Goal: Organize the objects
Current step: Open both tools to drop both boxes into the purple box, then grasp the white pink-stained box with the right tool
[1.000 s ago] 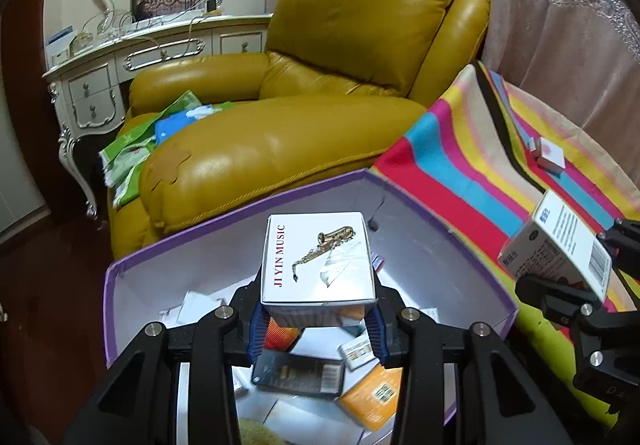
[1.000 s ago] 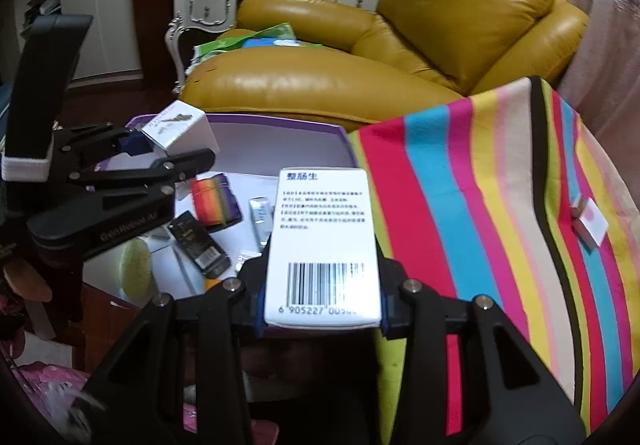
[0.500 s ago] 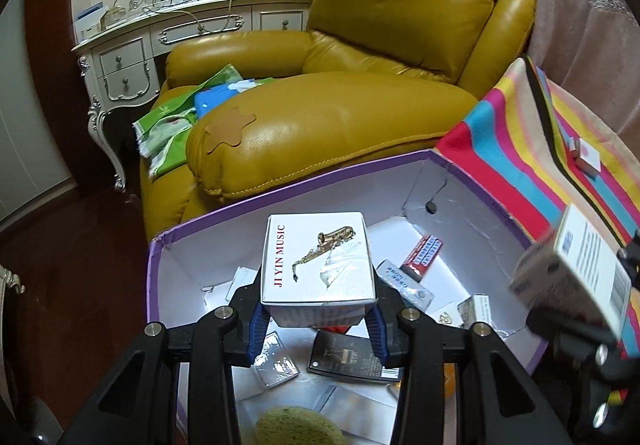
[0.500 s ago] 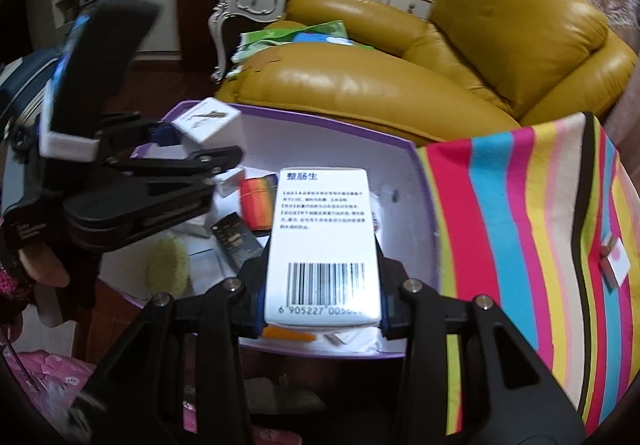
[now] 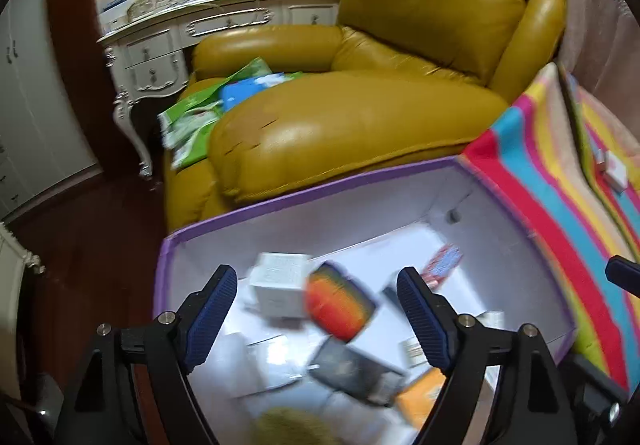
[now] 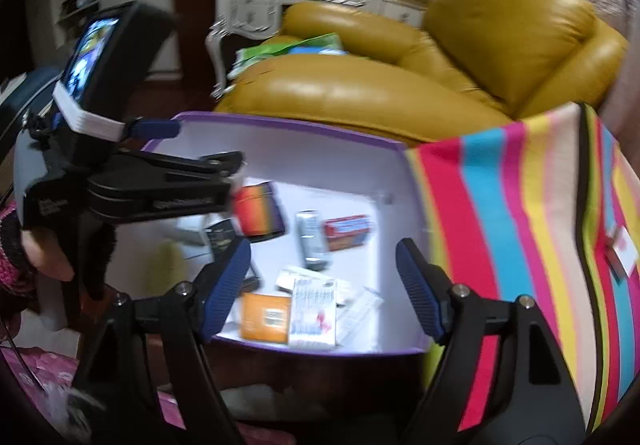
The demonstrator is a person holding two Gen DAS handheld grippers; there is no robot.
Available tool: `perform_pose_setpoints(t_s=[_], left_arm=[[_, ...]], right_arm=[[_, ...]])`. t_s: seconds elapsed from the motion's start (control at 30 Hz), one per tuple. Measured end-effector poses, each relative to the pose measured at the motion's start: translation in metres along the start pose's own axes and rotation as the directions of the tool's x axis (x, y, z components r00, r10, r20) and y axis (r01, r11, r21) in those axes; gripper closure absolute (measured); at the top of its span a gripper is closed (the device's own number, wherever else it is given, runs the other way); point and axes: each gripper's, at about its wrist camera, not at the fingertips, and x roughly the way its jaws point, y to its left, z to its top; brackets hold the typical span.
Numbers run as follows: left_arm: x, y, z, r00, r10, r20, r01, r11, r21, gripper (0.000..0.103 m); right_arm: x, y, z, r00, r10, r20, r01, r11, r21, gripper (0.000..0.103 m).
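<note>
Hovering over the purple-rimmed box (image 5: 304,201), both grippers have just been opening their jaws, and nothing sits between either pair now. The left gripper (image 5: 316,309) stands wide, its white carton (image 5: 282,287) lying blurred in the box at about twelve o'clock from the fingertips, touching a rainbow-coloured pack (image 5: 340,305). The right gripper (image 6: 322,285) is equally wide; its barcoded white box (image 6: 314,313) lies in the box's near corner at six o'clock, just beside an orange packet (image 6: 264,317).

So two more items look delivered, joining the dark card, silver sachet and red packet already inside. Farther off, at two o'clock on the striped cloth (image 5: 560,181), one small white-and-red box (image 5: 614,169) remains outside, probably the next pick. Green and blue packets (image 5: 216,105) on the yellow armchair (image 5: 360,125), around eleven o'clock, may or may not belong to the job.
</note>
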Motion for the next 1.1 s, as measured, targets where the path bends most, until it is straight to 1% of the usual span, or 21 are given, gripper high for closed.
perform_pose_setpoints(t_s=[0.07, 0.1, 0.13, 0.17, 0.23, 0.27, 0.37, 0.4, 0.5, 0.6, 0.67, 0.77, 0.8, 0.9, 0.97, 1.0, 1.1], left_arm=[[-0.006, -0.021, 0.008, 0.998, -0.065, 0.015, 0.064, 0.998, 0.024, 0.018], [-0.01, -0.037, 0.013, 0.994, -0.103, 0.027, 0.102, 0.993, 0.051, 0.017], [-0.014, -0.054, 0.016, 0.99, -0.136, 0.037, 0.132, 0.988, 0.086, 0.016], [-0.018, -0.078, 0.02, 0.983, -0.178, 0.042, 0.171, 0.976, 0.135, 0.016], [-0.02, -0.119, 0.024, 0.967, -0.253, 0.033, 0.241, 0.948, 0.207, 0.013], [-0.02, -0.148, 0.026, 0.952, -0.305, 0.022, 0.29, 0.923, 0.254, 0.012], [-0.01, -0.22, 0.027, 0.918, -0.395, -0.011, 0.373, 0.855, 0.36, 0.008], [0.0, -0.254, 0.027, 0.914, -0.403, -0.038, 0.384, 0.834, 0.397, 0.007], [0.029, -0.323, 0.027, 0.917, -0.386, -0.096, 0.388, 0.811, 0.437, 0.007], [0.057, -0.384, 0.03, 0.917, -0.382, -0.115, 0.389, 0.796, 0.463, 0.007], [0.072, -0.407, 0.034, 0.922, -0.371, -0.109, 0.375, 0.79, 0.485, 0.007], [0.089, -0.433, 0.035, 0.924, -0.362, -0.121, 0.372, 0.784, 0.497, 0.007], [0.096, -0.439, 0.037, 0.92, -0.366, -0.141, 0.387, 0.786, 0.483, 0.007], [0.109, -0.443, 0.043, 0.894, -0.401, -0.202, 0.449, 0.787, 0.423, 0.007], [0.118, -0.443, 0.044, 0.885, -0.409, -0.222, 0.465, 0.793, 0.394, 0.007], [0.119, -0.443, 0.043, 0.884, -0.416, -0.214, 0.467, 0.793, 0.392, 0.006], [0.114, -0.441, 0.041, 0.873, -0.438, -0.215, 0.488, 0.787, 0.378, 0.003]], right_arm=[[-0.008, -0.025, -0.007, 0.998, -0.057, 0.007, 0.056, 0.998, 0.036, 0.02], [-0.013, -0.043, -0.015, 0.995, -0.098, 0.006, 0.098, 0.993, 0.067, 0.018], [-0.016, -0.056, -0.021, 0.993, -0.121, 0.001, 0.12, 0.988, 0.092, 0.017], [-0.019, -0.07, -0.028, 0.99, -0.141, -0.006, 0.141, 0.982, 0.123, 0.016], [-0.026, -0.105, -0.048, 0.981, -0.193, -0.03, 0.195, 0.961, 0.195, 0.016], [-0.029, -0.12, -0.058, 0.976, -0.212, -0.044, 0.216, 0.951, 0.223, 0.016], [-0.039, -0.164, -0.086, 0.96, -0.268, -0.088, 0.282, 0.913, 0.294, 0.015], [-0.041, -0.178, -0.095, 0.952, -0.286, -0.106, 0.305, 0.9, 0.313, 0.015], [-0.042, -0.218, -0.126, 0.928, -0.33, -0.174, 0.371, 0.859, 0.351, 0.014], [-0.042, -0.258, -0.153, 0.911, -0.338, -0.236, 0.408, 0.822, 0.397, 0.014], [-0.044, -0.288, -0.168, 0.896, -0.349, -0.276, 0.439, 0.793, 0.423, 0.014], [-0.046, -0.317, -0.18, 0.884, -0.361, -0.295, 0.461, 0.774, 0.433, 0.014], [-0.046, -0.329, -0.182, 0.879, -0.367, -0.305, 0.471, 0.77, 0.43, 0.014], [-0.041, -0.363, -0.185, 0.874, -0.363, -0.322, 0.476, 0.772, 0.422, 0.014], [-0.037, -0.379, -0.184, 0.867, -0.369, -0.334, 0.486, 0.772, 0.409, 0.014], [-0.034, -0.39, -0.183, 0.867, -0.37, -0.335, 0.486, 0.776, 0.402, 0.014], [-0.027, -0.419, -0.176, 0.868, -0.374, -0.328, 0.481, 0.797, 0.365, 0.013]])
